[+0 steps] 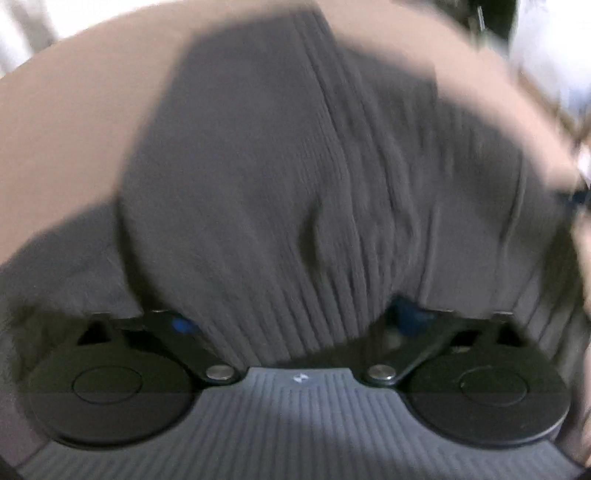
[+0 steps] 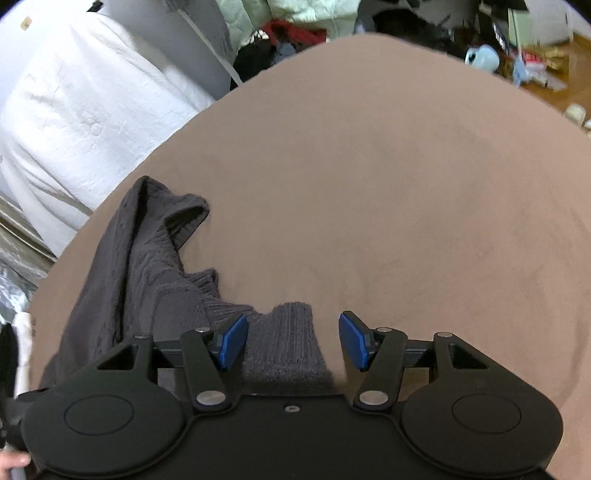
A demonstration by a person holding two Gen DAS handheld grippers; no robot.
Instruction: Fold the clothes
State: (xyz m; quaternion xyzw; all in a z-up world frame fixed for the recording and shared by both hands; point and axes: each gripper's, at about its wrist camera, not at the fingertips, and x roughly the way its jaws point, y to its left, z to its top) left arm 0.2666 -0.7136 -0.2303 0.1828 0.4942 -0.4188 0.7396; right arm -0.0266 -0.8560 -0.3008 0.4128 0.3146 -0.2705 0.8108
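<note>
The grey knit sweater (image 2: pixel 155 273) lies bunched along the left part of the brown surface (image 2: pixel 388 184), with a ribbed cuff or hem end (image 2: pixel 288 339) reaching between the blue pads (image 2: pixel 232 341) of the right hand-held gripper (image 2: pixel 293 339). Its jaws stand wide apart, so the knit sits in the gap unpinched. In the blurred left wrist view the sweater (image 1: pixel 295 184) spreads across most of the picture and drapes over the left hand-held gripper (image 1: pixel 295 321); only bits of blue pad show at each side of the cloth, and I cannot tell whether it clamps the fabric.

Risks, as I judge them: the thick rib could slip out if the right jaws close on too shallow a bite, or they could catch 2 layers at once and drag a crooked fold. The loose bunching could carry wrinkles into any fold. The blur suggests the left side is moving fast, which could tug the knit away from the right pads.

The surface is soft-looking, plain brown and wide, probably a covered bed or desk. Beyond it are white bedding (image 2: pixel 85 110), a clothes pile (image 2: pixel 291 33) and clutter on a wooden floor (image 2: pixel 535 66).
</note>
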